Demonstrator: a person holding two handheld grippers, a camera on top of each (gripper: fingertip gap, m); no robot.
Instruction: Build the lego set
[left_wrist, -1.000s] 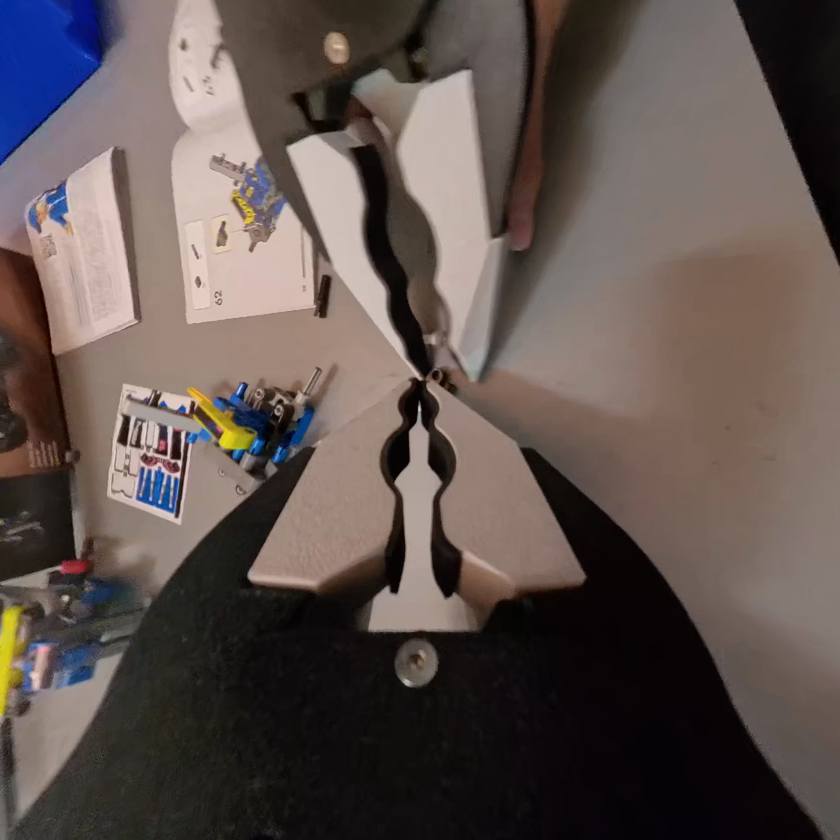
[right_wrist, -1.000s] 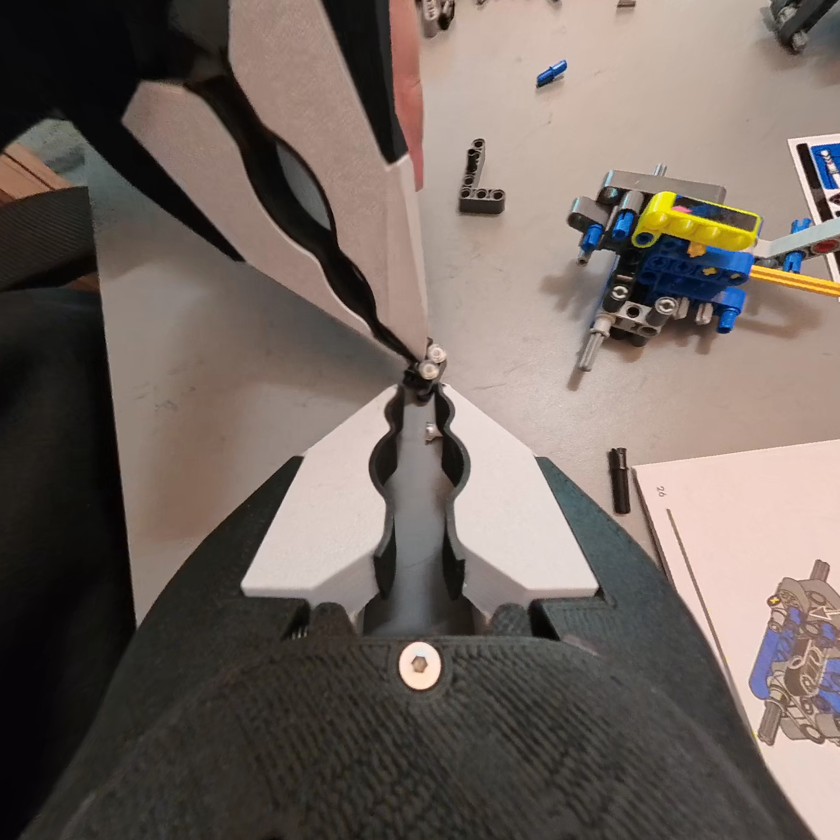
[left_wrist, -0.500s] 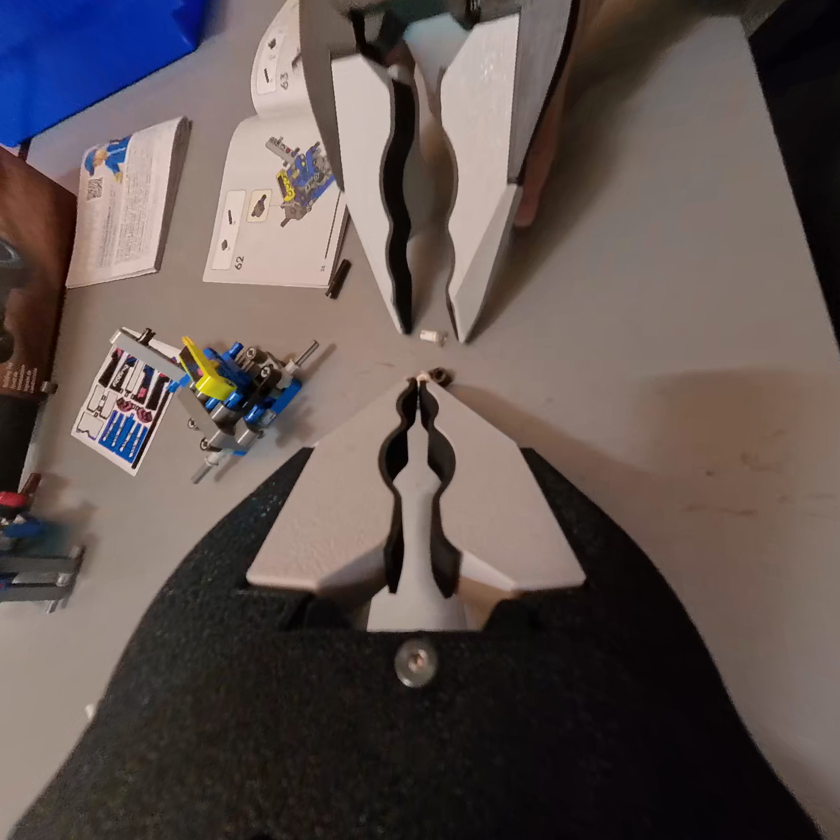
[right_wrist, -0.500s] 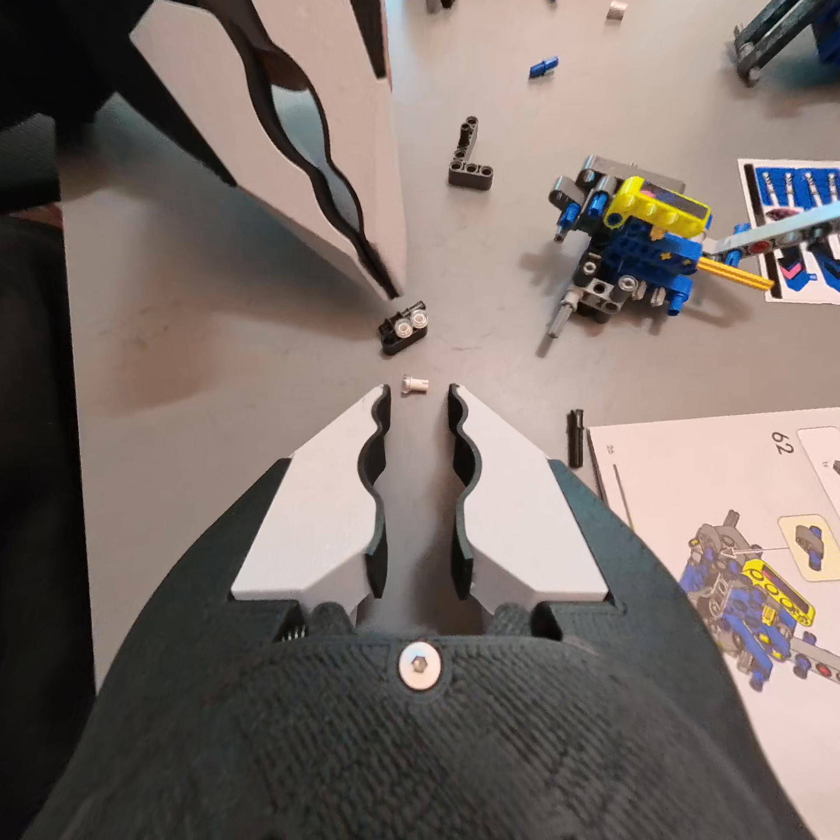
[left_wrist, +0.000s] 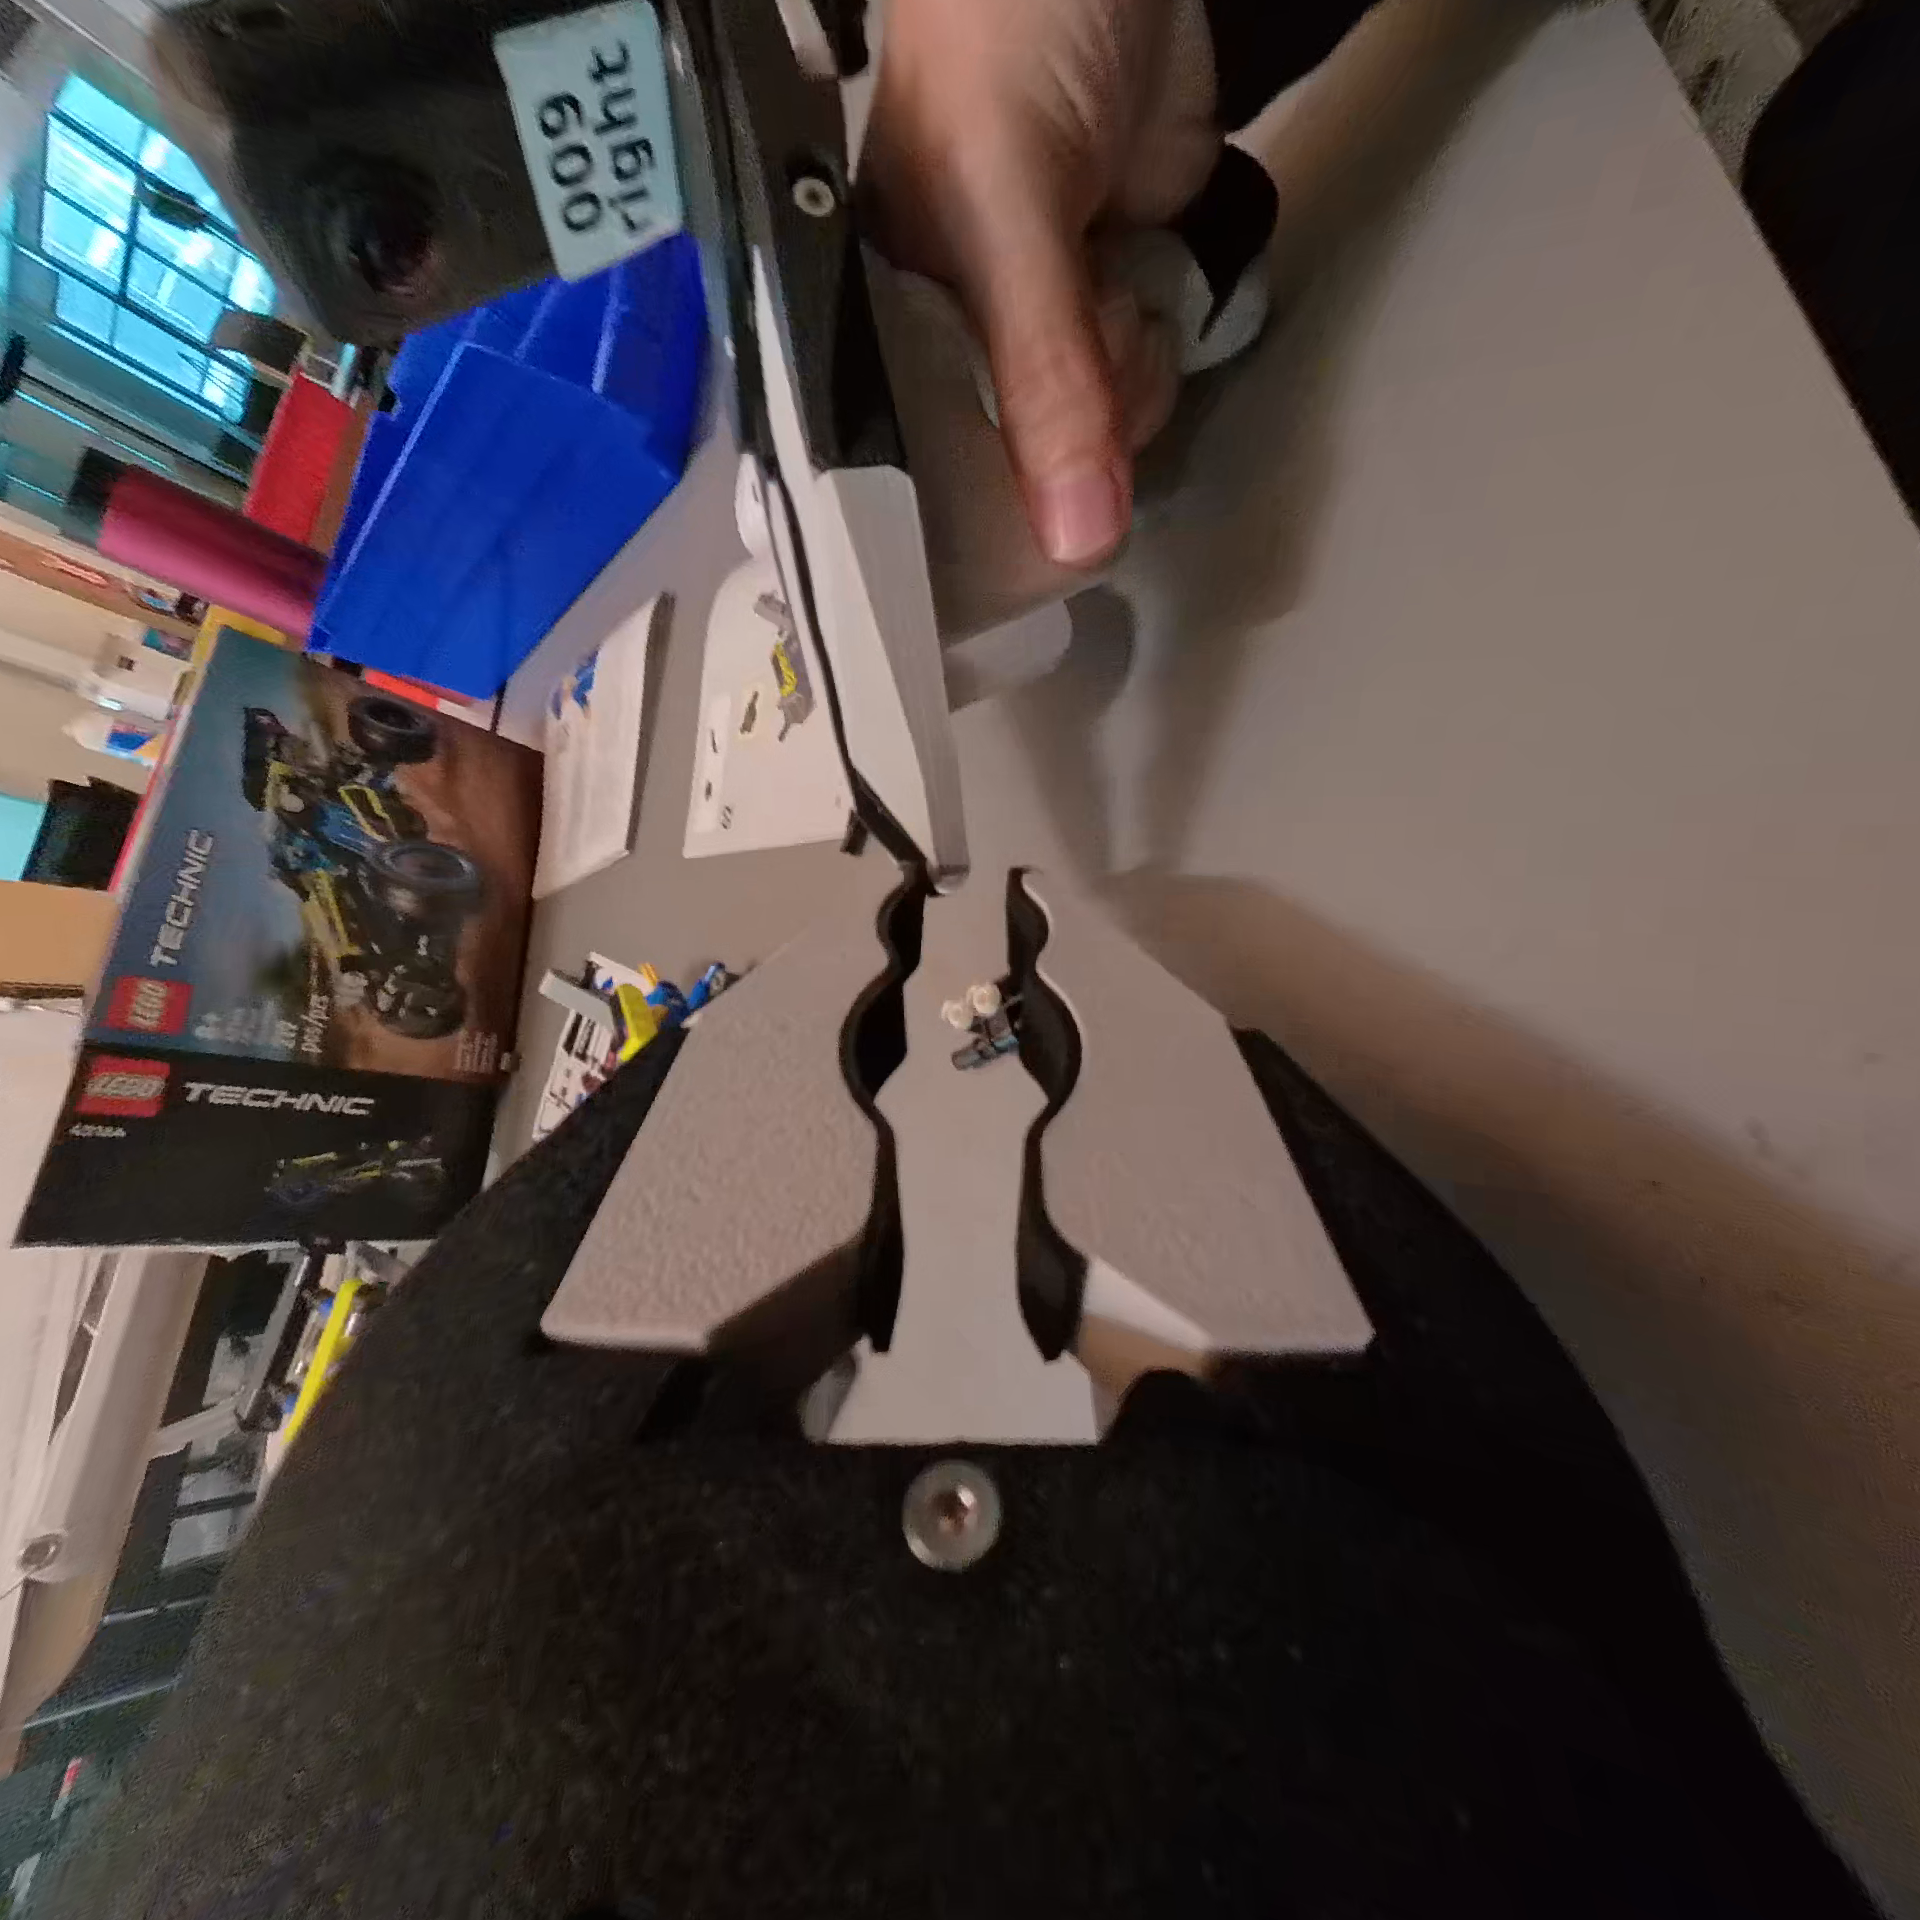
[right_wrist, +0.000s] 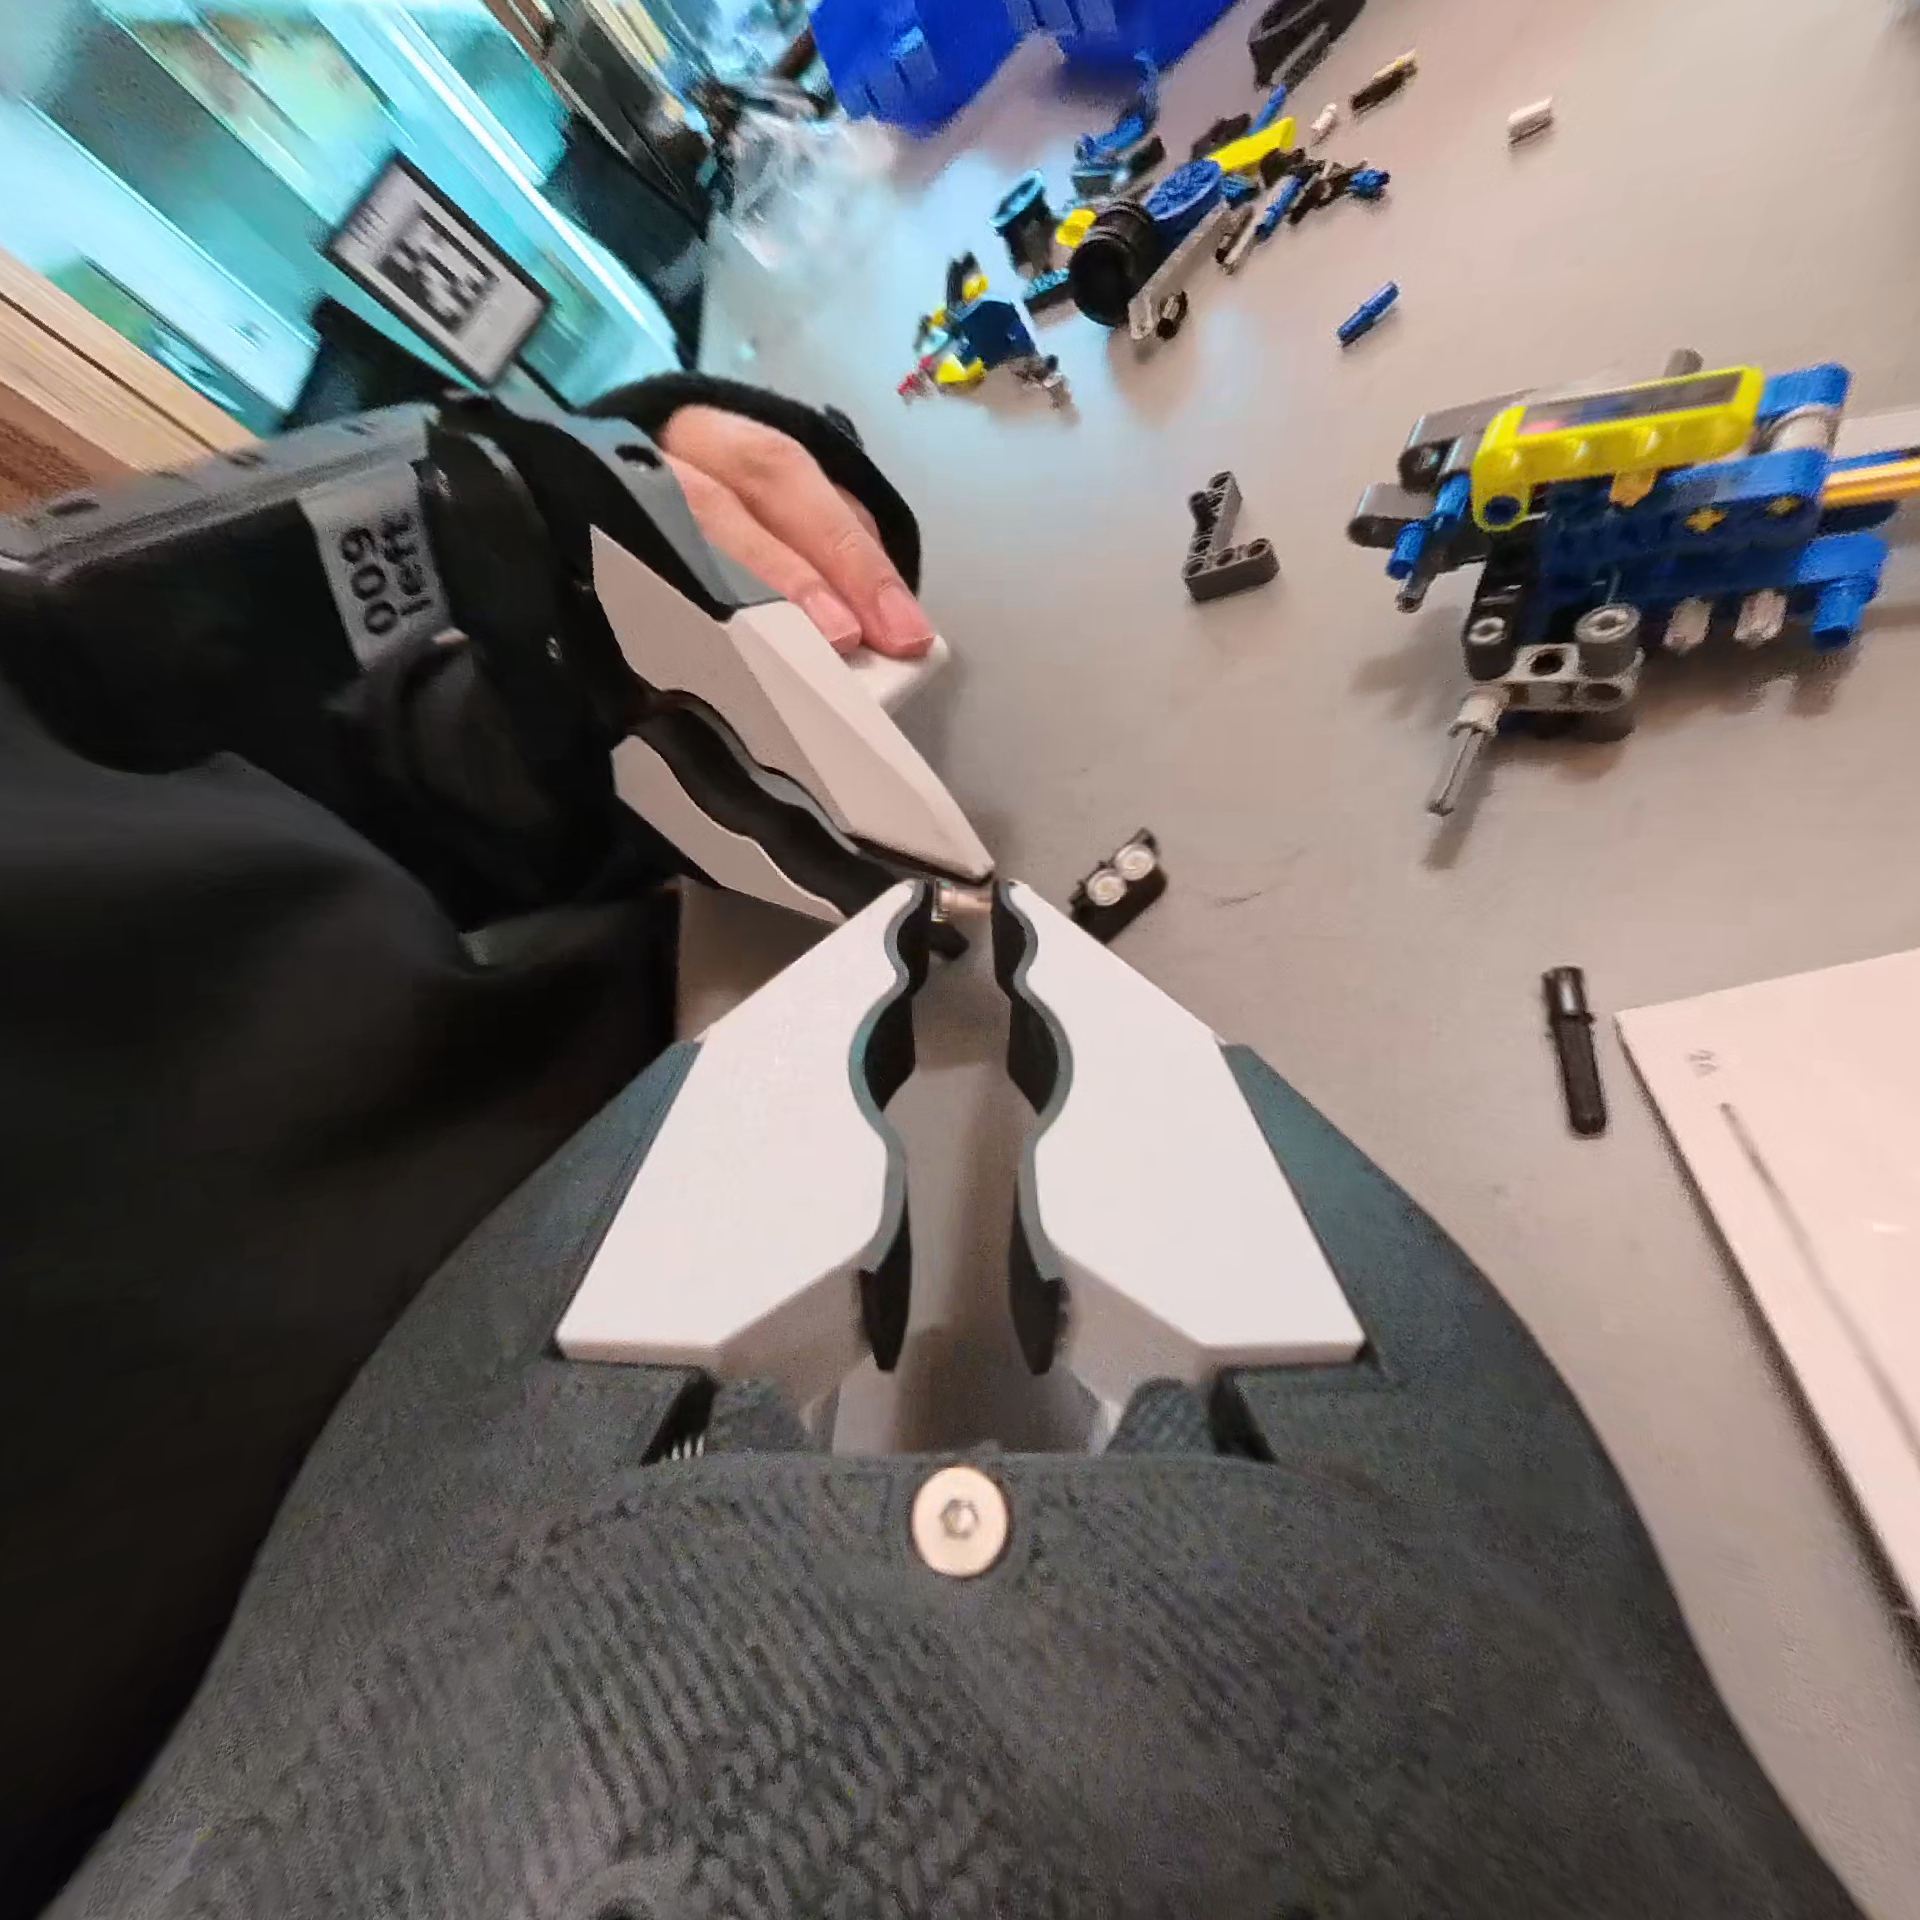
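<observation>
My right gripper (right_wrist: 961, 896) is shut on a small white pin (right_wrist: 961, 900), held crosswise between its fingertips just above the grey table (right_wrist: 1299, 935). A small black connector with two white pins (right_wrist: 1117, 878) lies on the table just right of those tips. In the left wrist view it (left_wrist: 977, 1023) shows through the gap of my left gripper (left_wrist: 966, 883), which is slightly open and empty above it. The left gripper's tips (right_wrist: 971, 864) almost touch the right gripper's. The right gripper (left_wrist: 940, 868) comes down from above in the left wrist view.
A part-built blue and yellow model (right_wrist: 1621, 540) lies at the right, with a dark grey L-beam (right_wrist: 1226, 545) and a black pin (right_wrist: 1574, 1044) nearby. The open instruction booklet (right_wrist: 1818, 1195) is at the right edge. Loose parts (right_wrist: 1143, 229) lie farther back. The set box (left_wrist: 301, 935) and a blue bin (left_wrist: 520, 468) stand to the left. Both grippers' tips are close together, under 4 cm apart.
The black connector and white pin came apart and dropped to the table. My right gripper opened, then shut on the white pin. My left gripper opened. Both grippers tilted lower.
</observation>
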